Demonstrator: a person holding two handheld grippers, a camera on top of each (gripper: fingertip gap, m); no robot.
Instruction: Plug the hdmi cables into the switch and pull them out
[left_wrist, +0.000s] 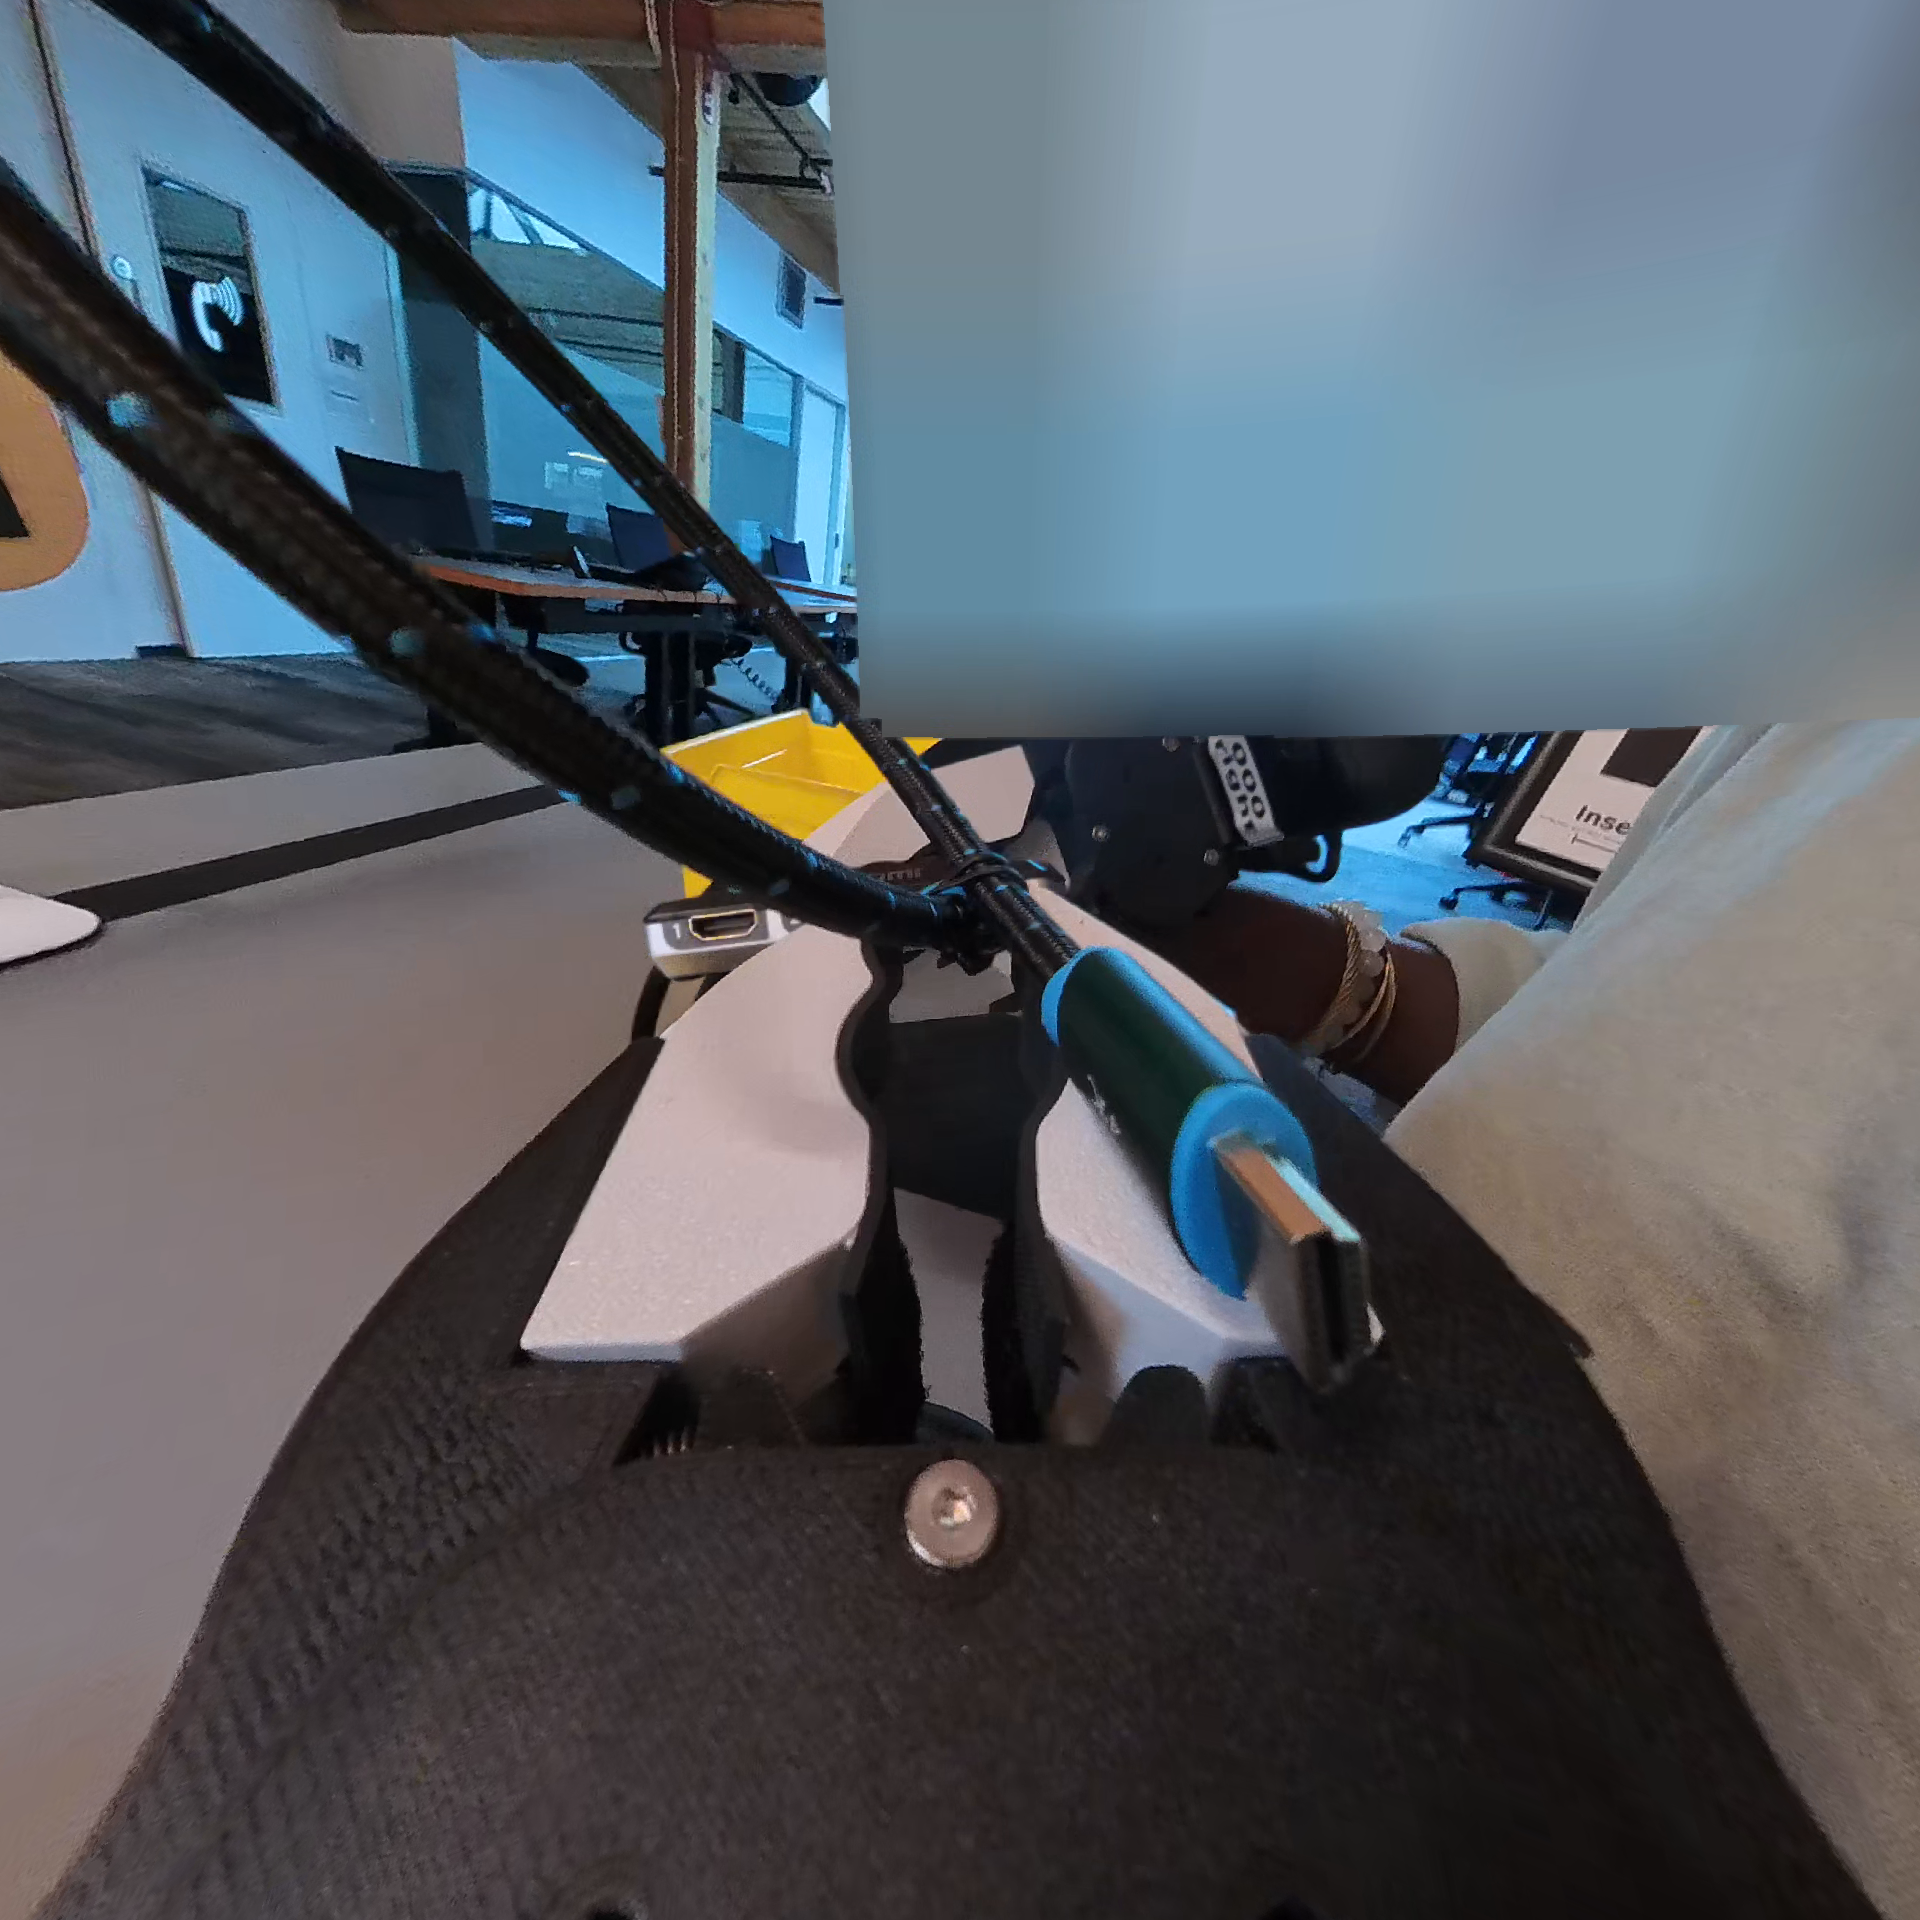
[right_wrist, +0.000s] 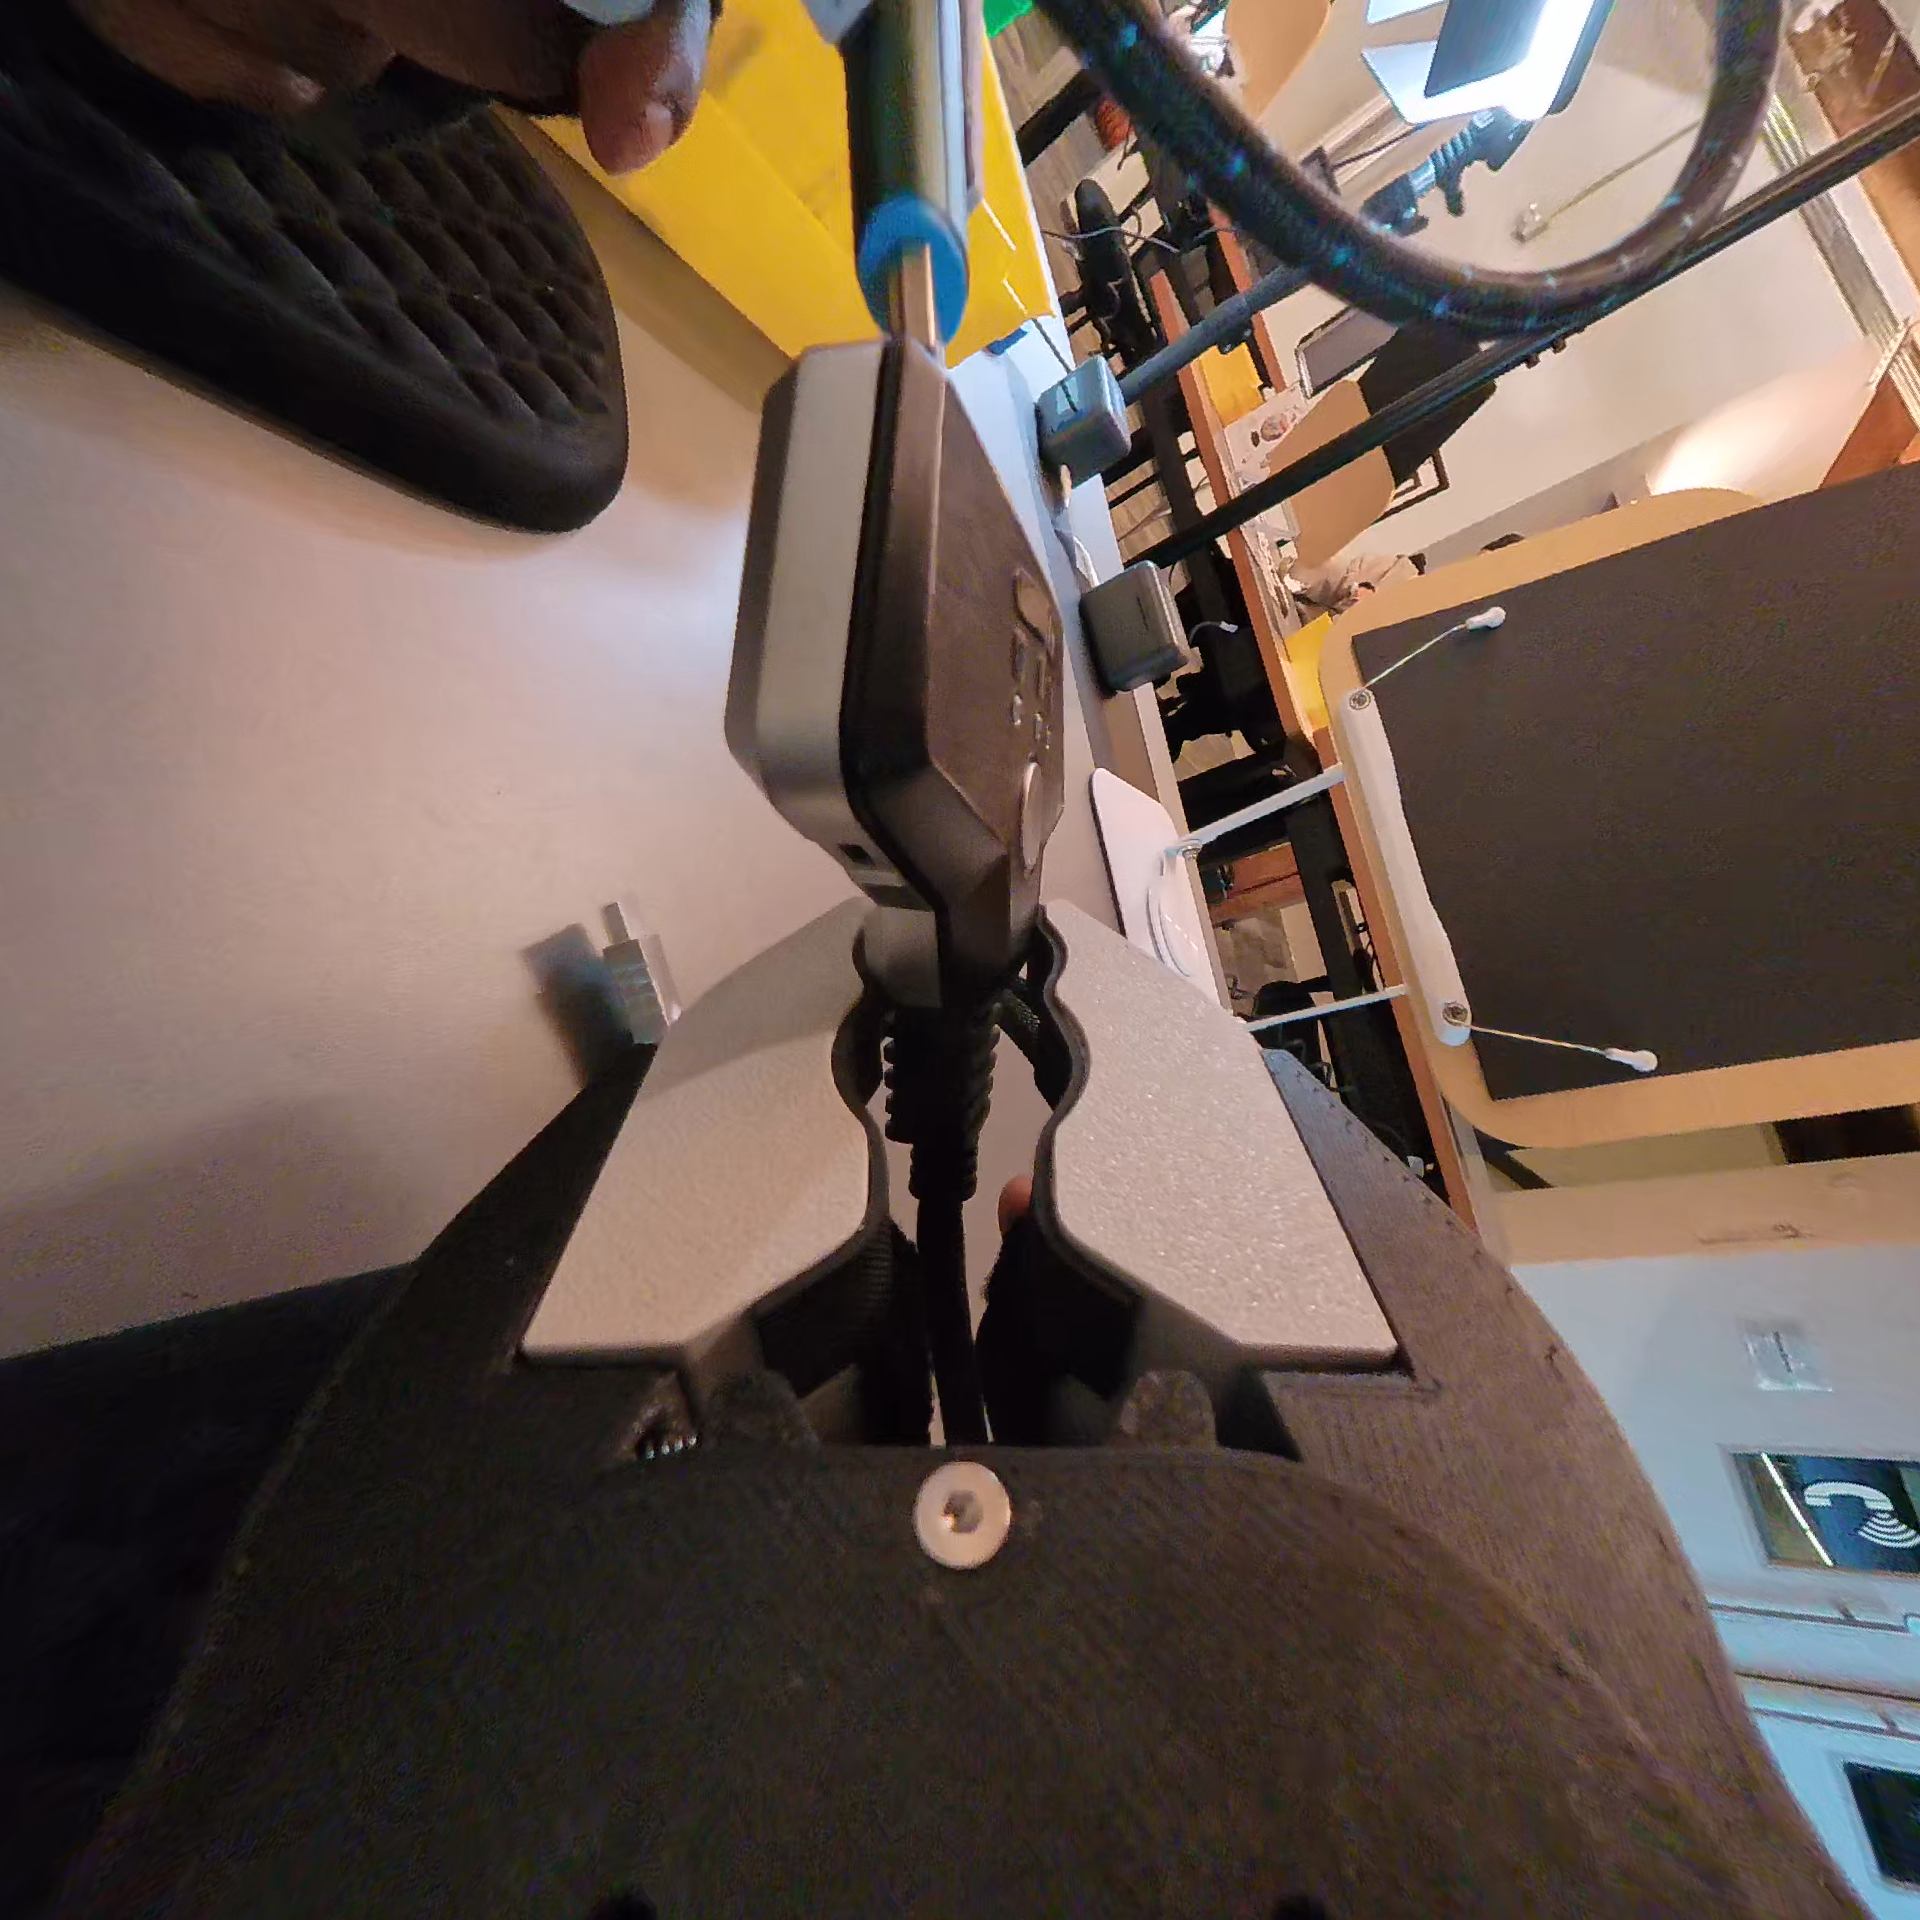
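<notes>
The right hand-held gripper (right_wrist: 951, 1023) clamps the switch (right_wrist: 894, 644); the left hand-held gripper (left_wrist: 951, 971) pinches braided cables (left_wrist: 582, 727) (blue-collared plug (left_wrist: 1205, 1122) loose) beside it.

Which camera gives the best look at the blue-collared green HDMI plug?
The left wrist view: the blue-collared green HDMI plug lies full length there, metal tip bare. The right wrist view shows only its collar end, tip meeting the grey switch box.
</notes>
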